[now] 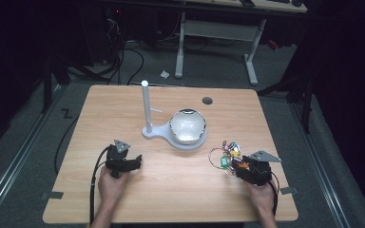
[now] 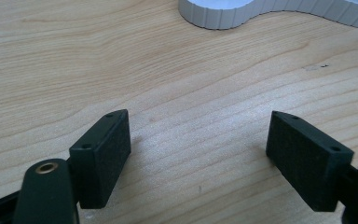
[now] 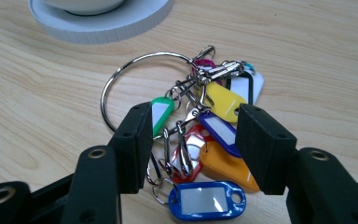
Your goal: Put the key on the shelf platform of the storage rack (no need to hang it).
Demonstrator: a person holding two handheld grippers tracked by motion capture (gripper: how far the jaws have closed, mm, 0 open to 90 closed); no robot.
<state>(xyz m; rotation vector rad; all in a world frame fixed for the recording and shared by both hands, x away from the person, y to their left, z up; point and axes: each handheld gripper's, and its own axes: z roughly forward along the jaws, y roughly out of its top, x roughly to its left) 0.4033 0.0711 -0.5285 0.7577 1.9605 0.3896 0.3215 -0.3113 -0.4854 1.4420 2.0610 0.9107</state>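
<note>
So there's a key ring (image 3: 135,79) with a bunch of coloured tags (image 3: 209,140) lying on the table (image 1: 171,190), near the right front, just in front of the white stand (image 1: 187,141). The tags have blank white label windows, no writing I can read on any of them: green, yellow, blue, orange, red, one purple-ish. The right gripper (image 3: 193,149) sits low over the bunch with its jaws partly spread, one either side of the tags and clips, not pinching them as far as I can tell. The stand carries a shiny bowl (image 1: 187,125) on its round base and an upright white post (image 1: 146,107) on the left end. The left gripper (image 2: 198,158) is over bare wood on the left front, jaws wide apart, holding nothing, with the stand's ribbed edge ahead of it
</note>
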